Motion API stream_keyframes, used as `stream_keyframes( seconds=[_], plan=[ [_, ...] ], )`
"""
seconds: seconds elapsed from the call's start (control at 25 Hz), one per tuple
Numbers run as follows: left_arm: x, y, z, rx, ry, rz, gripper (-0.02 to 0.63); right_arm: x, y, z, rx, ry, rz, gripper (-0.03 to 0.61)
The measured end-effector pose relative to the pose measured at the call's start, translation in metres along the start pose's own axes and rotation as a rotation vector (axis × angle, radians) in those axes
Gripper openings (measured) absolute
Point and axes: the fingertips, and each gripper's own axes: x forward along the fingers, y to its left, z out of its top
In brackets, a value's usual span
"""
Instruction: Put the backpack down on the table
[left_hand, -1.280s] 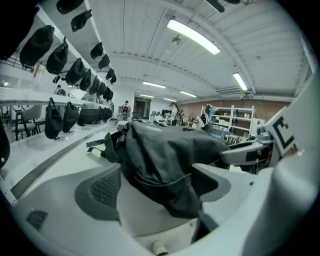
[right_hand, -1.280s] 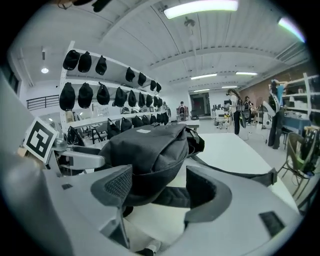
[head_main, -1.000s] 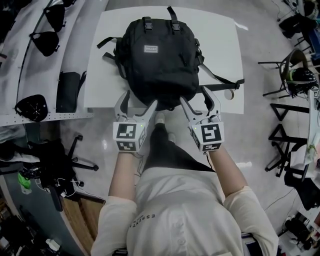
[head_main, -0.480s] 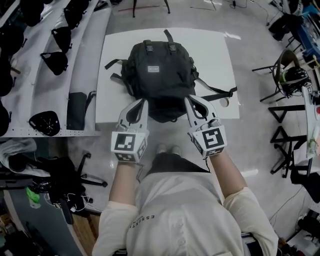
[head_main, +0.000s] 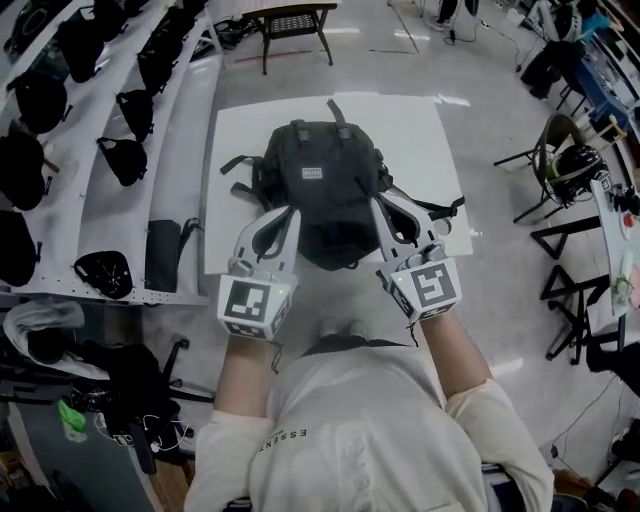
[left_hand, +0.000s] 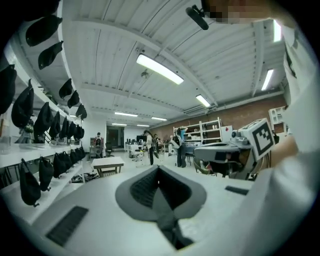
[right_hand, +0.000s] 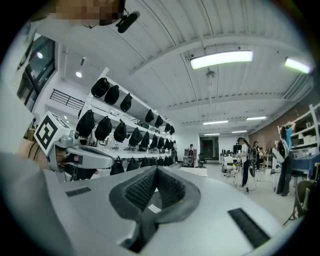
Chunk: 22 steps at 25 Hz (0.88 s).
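The black backpack (head_main: 322, 185) shows over the white table (head_main: 432, 130), though whether it rests on it cannot be told. Its long axis runs away from the person, with the carry loop at the far end and the front panel up. The small front patch is unreadable. The left hand-held gripper (head_main: 287, 213) and right hand-held gripper (head_main: 383, 203) are both clamped tight on dark fabric at the backpack's near end.
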Motion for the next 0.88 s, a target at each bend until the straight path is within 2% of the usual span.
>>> stream_keyframes(
  seconds=[0.16,0.32,0.64,0.88],
  plan=[
    [-0.003,0.008,0.021,0.043,-0.041,0.007,0.003,0.003,-0.003,0.021,-0.011,-0.054,0.003,0.014],
    [-0.006,0.012,0.031,0.041,-0.069,-0.005,0.003,0.003,-0.002,0.032,-0.022,-0.077,0.019,0.014],
    [0.002,0.014,0.040,0.094,-0.072,-0.004,0.003,0.006,-0.013,0.031,-0.023,-0.072,0.022,0.014],
    [0.009,0.014,0.040,0.080,-0.074,-0.006,0.003,0.011,-0.021,0.028,0.012,-0.069,0.033,0.014]
  ],
)
